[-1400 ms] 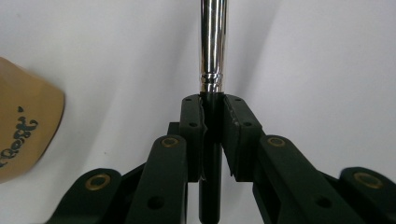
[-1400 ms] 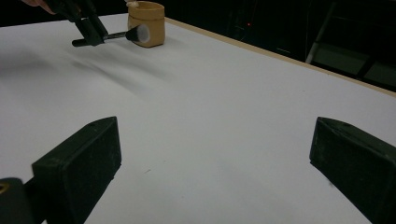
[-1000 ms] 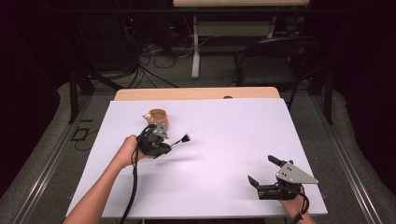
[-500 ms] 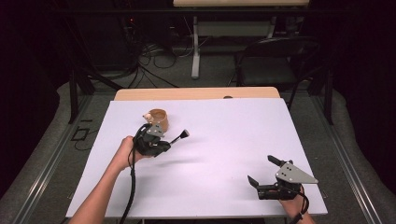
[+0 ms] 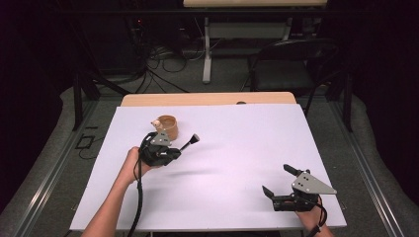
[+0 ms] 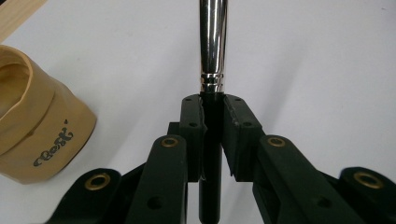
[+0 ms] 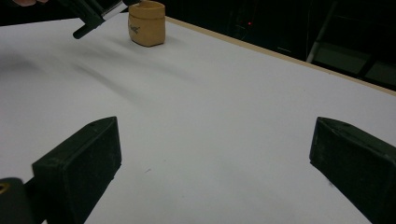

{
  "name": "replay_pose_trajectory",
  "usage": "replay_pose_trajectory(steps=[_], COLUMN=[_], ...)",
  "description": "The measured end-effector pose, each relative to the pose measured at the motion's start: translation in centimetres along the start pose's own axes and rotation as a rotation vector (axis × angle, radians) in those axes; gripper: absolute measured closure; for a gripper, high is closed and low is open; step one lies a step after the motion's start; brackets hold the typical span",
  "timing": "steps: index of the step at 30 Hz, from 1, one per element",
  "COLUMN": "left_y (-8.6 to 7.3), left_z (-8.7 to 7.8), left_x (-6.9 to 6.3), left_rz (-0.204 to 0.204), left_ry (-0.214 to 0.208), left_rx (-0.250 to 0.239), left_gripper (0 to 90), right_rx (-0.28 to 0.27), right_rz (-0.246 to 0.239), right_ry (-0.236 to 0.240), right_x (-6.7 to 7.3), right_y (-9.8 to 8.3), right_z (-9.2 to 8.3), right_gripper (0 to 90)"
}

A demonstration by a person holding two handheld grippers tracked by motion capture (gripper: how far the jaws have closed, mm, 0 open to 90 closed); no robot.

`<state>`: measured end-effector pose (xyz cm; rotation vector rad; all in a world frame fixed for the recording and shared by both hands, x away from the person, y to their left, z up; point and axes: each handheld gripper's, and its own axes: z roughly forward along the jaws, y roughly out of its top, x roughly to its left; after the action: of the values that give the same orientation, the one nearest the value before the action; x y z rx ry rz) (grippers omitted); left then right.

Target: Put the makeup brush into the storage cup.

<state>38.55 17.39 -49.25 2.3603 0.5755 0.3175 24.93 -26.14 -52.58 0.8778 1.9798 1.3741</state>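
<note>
My left gripper (image 5: 174, 152) hovers over the left part of the white table, shut on the black handle of a brush (image 5: 190, 142). In the left gripper view the pads (image 6: 192, 122) clamp the handle just below the silver ferrule of the brush (image 6: 212, 42), which points away along the jaws. A tan cup (image 5: 168, 126) with dark lettering stands just behind that gripper and shows as the cup (image 6: 35, 135) at the left. My right gripper (image 5: 277, 180) rests near the front right corner, open, with bare table between its jaws (image 7: 215, 154). Far off in its view are the cup (image 7: 147, 17) and the brush (image 7: 86, 25).
The white sheet (image 5: 237, 148) covers most of the table; a strip of wood (image 5: 207, 98) shows along its far edge. Beyond the table are a dark chair (image 5: 291, 64), table legs and floor cables. A cable trails from the left gripper along the forearm.
The left gripper has drifted slightly back toward the cup, and the brush tip has risen a little. The right gripper has kept still.
</note>
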Motion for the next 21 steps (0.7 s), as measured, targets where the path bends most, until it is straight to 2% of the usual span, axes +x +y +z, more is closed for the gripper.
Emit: replay_pose_trajectory(steps=[9,21], left_y=[-0.28,-0.49], left_z=[0.32,0.63], left_x=[-0.08,-0.07], left_rz=[-0.008,-0.045], left_ry=[0.005,0.023], left_rx=[-0.006,-0.054], left_gripper=[78.8,78.9], right_rx=[0.001,0.004], right_rz=[-0.002,-0.003], right_ry=[0.000,-0.003], right_x=[-0.01,-0.02], right_y=[0.00,-0.03], right_z=[-0.06,-0.07], right_gripper=[1.6,1.6])
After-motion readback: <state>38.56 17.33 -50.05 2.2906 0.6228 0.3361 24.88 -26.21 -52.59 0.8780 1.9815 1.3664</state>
